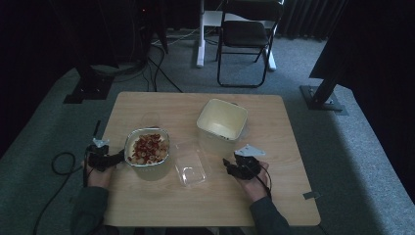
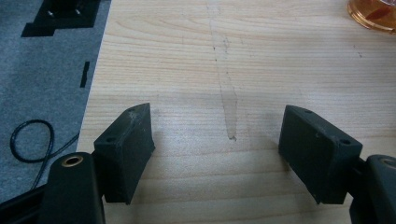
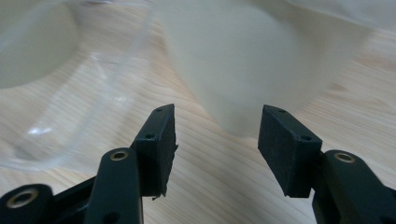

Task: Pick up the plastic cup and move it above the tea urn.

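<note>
Worktop (image 1: 147,205) is pale wood-grain, smooth with a low sheen. The tub (image 1: 221,122) looks like cream matt plastic, the lid (image 1: 190,168) next to it clear glossy plastic. Both tongs (image 3: 215,140) have matt black pads, slightly rough at the edges. The floor (image 1: 362,161) is grey carpet.

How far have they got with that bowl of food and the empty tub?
Looks early. Done: the clear lid already lies on the table between the containers. In hand: nothing; the right tongs are open, pointed at the empty cream tub; the left tongs are open beside the food bowl. Left: the food remains in its bowl.
</note>
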### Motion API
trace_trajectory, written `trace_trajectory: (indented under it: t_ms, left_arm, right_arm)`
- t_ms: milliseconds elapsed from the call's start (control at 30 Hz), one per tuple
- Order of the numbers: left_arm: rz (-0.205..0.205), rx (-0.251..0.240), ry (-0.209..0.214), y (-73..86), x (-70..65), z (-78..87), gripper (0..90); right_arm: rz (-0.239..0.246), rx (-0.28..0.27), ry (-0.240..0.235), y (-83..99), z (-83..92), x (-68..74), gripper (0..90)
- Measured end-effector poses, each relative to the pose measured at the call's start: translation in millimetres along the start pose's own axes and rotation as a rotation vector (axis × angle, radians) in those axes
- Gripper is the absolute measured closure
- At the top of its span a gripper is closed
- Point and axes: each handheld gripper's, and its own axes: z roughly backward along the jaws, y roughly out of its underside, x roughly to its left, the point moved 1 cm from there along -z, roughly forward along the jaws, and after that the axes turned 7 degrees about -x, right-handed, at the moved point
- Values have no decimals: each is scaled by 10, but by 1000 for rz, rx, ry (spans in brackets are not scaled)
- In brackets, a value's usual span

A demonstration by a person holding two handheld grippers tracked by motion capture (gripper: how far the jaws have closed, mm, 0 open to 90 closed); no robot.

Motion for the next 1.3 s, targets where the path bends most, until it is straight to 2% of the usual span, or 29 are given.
trace_trajectory:
  t_ms: [67, 100, 400, 500, 733, 767, 833, 1000, 1100, 1167, 1300]
  left_arm:
    - [1, 0, 0, 0, 0, 0, 265]
    - [0, 0, 0, 0, 0, 0, 265]
    - [0, 0, 0, 0, 0, 0, 265]
    - [0, 0, 0, 0, 0, 0, 265]
    - [0, 0, 1, 0, 0, 0, 264]
    - [0, 0, 1, 0, 0, 0, 264]
    - [0, 0, 1, 0, 0, 0, 264]
    - [0, 0, 1, 0, 0, 0, 264]
    - [0, 0, 1, 0, 0, 0, 264]
    - [0, 0, 1, 0, 0, 0, 264]
    - [-1, 0, 1, 0, 1, 0, 264]
  right_arm:
    - [14, -1, -23, -64, -66, 114, 457]
    - [14, -1, -23, -64, -66, 114, 457]
    - [54, 8, -97, -220, -296, 431, 455]
    - [63, 37, -83, -219, -401, 476, 449]
    - [41, 95, -109, -192, -571, 486, 570]
    - [38, 99, -105, -189, -584, 484, 612]
    - [27, 110, -131, -184, -603, 473, 747]
    - [16, 54, -101, -226, -474, 432, 852]
    - [9, -1, -110, -277, -323, 376, 870]
    - [34, -26, -96, -311, -232, 371, 871]
    - [58, -59, -97, -365, -80, 401, 871]
